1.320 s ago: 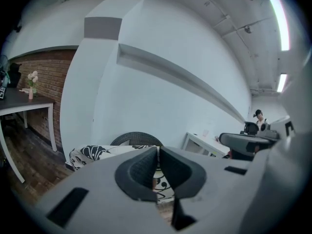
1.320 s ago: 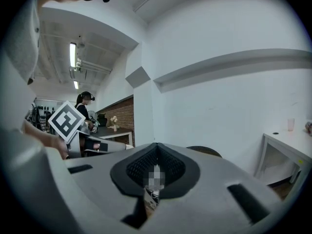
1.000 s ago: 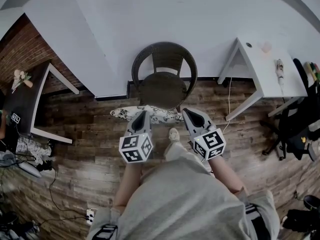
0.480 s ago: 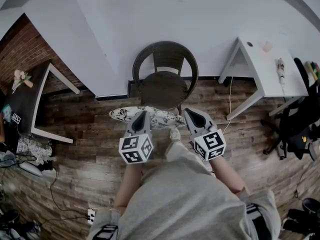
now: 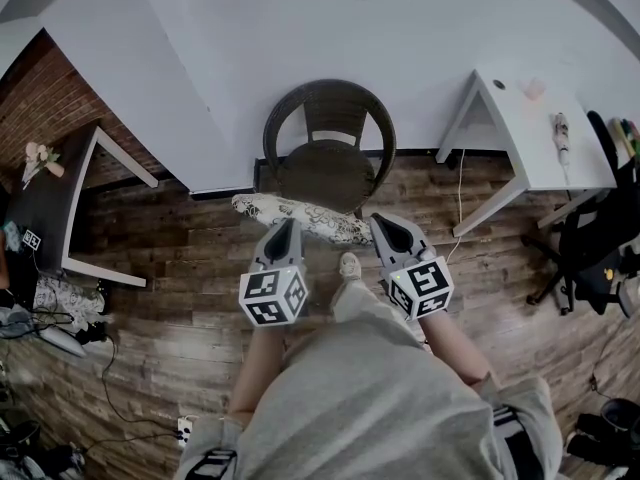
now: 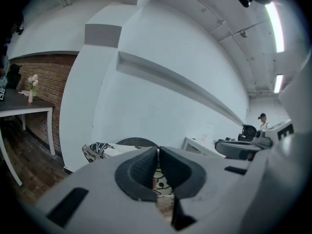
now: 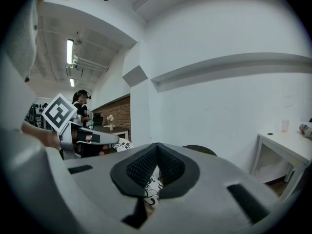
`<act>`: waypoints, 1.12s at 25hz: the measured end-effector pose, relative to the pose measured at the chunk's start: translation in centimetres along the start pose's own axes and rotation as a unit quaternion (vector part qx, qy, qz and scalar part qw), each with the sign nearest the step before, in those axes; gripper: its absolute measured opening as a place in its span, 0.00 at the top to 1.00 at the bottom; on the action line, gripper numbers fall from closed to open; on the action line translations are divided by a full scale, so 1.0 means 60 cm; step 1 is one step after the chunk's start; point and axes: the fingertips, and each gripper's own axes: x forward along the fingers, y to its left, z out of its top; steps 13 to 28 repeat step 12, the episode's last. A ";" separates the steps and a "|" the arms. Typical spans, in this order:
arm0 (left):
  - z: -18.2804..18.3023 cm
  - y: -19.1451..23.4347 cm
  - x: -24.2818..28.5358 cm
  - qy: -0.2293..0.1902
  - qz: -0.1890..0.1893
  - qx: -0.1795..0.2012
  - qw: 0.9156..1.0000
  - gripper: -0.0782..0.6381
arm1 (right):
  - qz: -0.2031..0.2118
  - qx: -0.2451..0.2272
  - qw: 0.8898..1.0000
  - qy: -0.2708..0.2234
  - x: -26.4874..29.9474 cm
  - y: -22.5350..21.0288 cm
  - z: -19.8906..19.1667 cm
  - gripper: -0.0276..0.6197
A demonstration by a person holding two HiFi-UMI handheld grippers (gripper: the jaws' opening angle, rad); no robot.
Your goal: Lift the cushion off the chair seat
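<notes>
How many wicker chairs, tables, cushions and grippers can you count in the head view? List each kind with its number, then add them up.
Wicker chair: 1
Tables: 2, the dark table and the white table
Cushion: 1
Grippers: 2, the left gripper and the right gripper
Total: 6

Wicker chair (image 5: 325, 176), probably cloth cushion (image 5: 300, 216)

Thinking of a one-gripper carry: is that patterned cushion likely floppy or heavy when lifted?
Probably light: the cushion is held off the chair, pinched only at its edge by the left gripper and right gripper. Likely soft but shape-holding: it spans both with little droop. Held from one edge, it may sag.
</notes>
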 end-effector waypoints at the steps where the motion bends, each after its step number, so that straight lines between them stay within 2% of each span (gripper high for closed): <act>1: 0.000 -0.001 0.001 0.000 -0.001 0.000 1.000 0.87 | -0.001 0.001 1.000 -0.001 0.000 -0.001 0.000 0.96; 28: -0.008 0.004 0.007 0.006 0.003 -0.008 1.000 0.87 | -0.007 0.002 1.000 0.005 -0.003 -0.006 -0.010 0.96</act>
